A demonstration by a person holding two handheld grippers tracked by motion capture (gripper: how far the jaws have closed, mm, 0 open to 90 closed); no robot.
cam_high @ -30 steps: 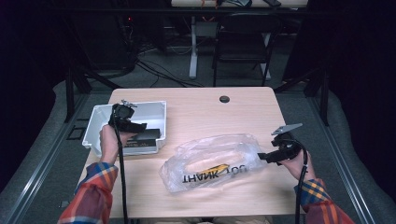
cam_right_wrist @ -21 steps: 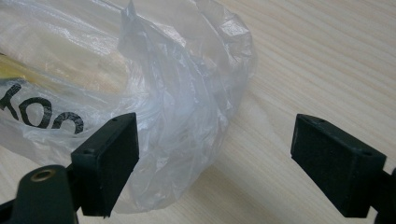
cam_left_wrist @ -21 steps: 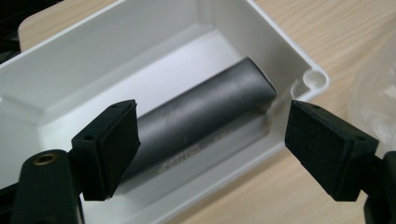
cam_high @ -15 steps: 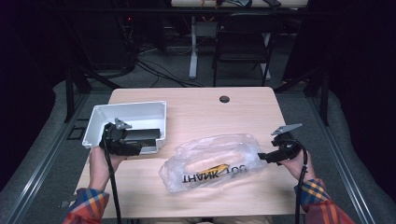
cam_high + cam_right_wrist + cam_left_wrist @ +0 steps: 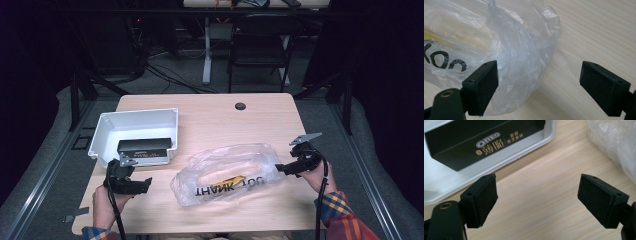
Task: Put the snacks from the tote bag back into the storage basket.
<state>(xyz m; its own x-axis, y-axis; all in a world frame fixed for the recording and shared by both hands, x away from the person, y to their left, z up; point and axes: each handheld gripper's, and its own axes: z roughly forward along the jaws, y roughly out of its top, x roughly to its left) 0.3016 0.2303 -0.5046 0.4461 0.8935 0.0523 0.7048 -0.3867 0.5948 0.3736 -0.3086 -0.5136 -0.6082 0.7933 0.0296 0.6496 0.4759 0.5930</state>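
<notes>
A clear plastic bag [image 5: 227,172] printed "THANK YOU" lies crumpled at the table's middle front. A black box [image 5: 144,146] with gold lettering rests inside the white bin [image 5: 112,125] at the left; the same black box [image 5: 481,140] shows in the left gripper view. My left gripper [image 5: 145,184] is open and empty, low over bare wood in front of the bin. My right gripper [image 5: 279,168] is open at the bag's right end; in the right gripper view the bag [image 5: 506,50] bulges past the left jaw into the gap between the jaws.
The wooden table [image 5: 225,120] has a dark round grommet [image 5: 240,106] near its far edge. A folding chair [image 5: 260,45] and cables stand on the floor beyond. Bare wood lies between the bin and the bag.
My left gripper has pulled back out of the bin toward the front edge, leaving the black box in it. The right gripper and bag have stayed put.
</notes>
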